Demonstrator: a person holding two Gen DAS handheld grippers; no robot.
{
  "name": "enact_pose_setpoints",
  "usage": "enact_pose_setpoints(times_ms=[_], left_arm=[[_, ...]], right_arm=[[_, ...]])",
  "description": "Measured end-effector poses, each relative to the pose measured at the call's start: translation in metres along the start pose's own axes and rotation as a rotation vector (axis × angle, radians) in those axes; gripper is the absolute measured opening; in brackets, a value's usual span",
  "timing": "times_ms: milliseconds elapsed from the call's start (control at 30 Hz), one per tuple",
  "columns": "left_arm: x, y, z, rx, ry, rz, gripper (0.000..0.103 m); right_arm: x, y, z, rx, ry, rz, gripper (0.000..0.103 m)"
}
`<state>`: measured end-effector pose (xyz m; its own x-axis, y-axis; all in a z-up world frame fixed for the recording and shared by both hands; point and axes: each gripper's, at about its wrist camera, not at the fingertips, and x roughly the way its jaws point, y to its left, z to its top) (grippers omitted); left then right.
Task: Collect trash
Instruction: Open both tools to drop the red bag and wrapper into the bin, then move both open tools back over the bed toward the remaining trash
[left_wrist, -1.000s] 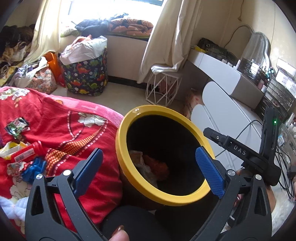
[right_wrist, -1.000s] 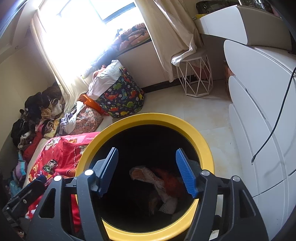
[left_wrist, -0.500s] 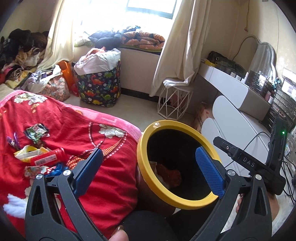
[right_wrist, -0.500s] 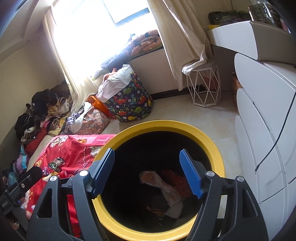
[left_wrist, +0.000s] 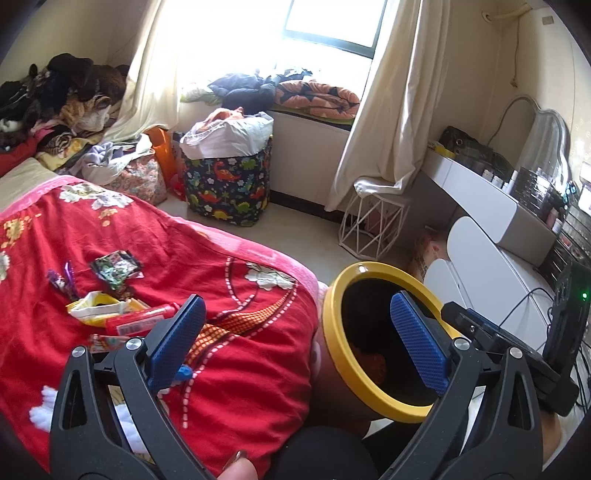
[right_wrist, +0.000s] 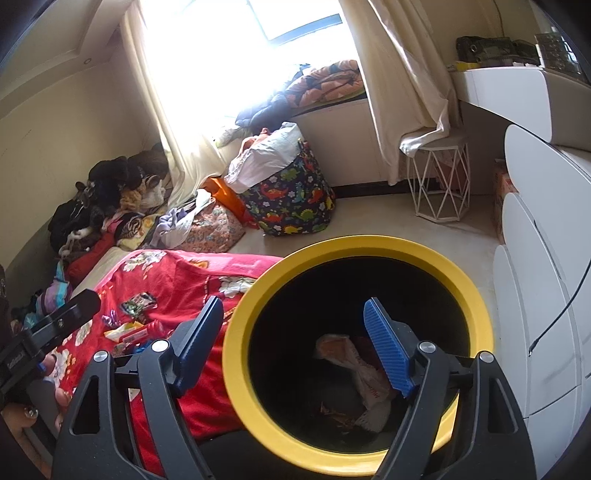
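A black bin with a yellow rim (right_wrist: 354, 251) (left_wrist: 332, 339) stands beside the bed and holds crumpled wrappers (right_wrist: 354, 369). Loose trash lies on the red bedspread (left_wrist: 240, 369): a dark foil packet (left_wrist: 116, 267), a yellow-white wrapper (left_wrist: 92, 306), a red tube (left_wrist: 140, 321) and purple bits (left_wrist: 62, 280). My left gripper (left_wrist: 295, 343) hangs open and empty above the bed's edge, between the trash and the bin. My right gripper (right_wrist: 291, 350) sits over the bin's near rim; its jaws are opening with nothing between them.
A dinosaur-print laundry basket (left_wrist: 229, 184) full of clothes stands by the window. A white wire stool (left_wrist: 376, 225) and a white dresser (right_wrist: 554, 258) with a dangling black cable line the right side. Heaps of clothes (left_wrist: 55, 107) sit at the bed's far end.
Both grippers have drawn back and up from the bin, the left swinging toward the bed so more trash shows. The right gripper's fingers have spread wider.
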<state>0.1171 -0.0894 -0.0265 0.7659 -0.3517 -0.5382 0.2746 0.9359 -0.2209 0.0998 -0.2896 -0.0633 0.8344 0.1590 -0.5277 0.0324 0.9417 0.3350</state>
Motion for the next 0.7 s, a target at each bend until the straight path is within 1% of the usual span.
enact_pose_setpoints(times_ms=[433,700], left_arm=[[-0.016,0.037,0.008,-0.054,-0.040,0.057,0.092],[-0.026,0.062,0.011,-0.090,-0.060,0.092,0.092]], right_arm=[[0.005,0.043,-0.005,-0.100,0.027,0.072,0.076],[0.010,0.075,-0.010,-0.166,0.049,0.138,0.076]])
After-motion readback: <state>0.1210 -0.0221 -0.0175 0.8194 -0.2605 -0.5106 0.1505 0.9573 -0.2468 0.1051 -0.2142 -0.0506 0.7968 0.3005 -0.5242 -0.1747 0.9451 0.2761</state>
